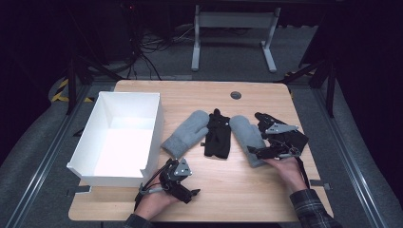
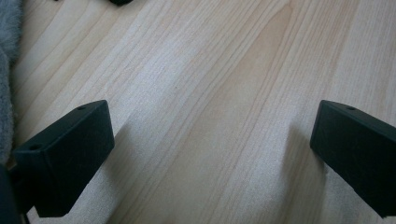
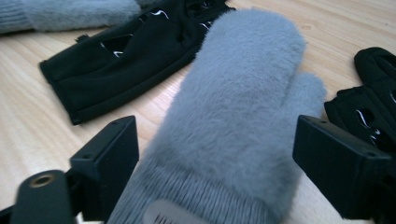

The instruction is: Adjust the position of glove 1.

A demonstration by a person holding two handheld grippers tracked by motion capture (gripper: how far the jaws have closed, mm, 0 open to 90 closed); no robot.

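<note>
Mitten (image 3: 243,116) cuff lies between open right gripper (image 3: 215,163) jaws, untouched.

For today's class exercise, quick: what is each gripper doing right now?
Left gripper: open, fingers over bare table, holding nothing.
Right gripper: open, fingers either side of the grey mitten cuff, not pressing it.

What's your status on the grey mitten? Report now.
Right claw open, jaws astride grey mitten at its cuff, not pressing. Left claw open over bare table. Black gloves flank the mitten, none between the jaws.
</note>
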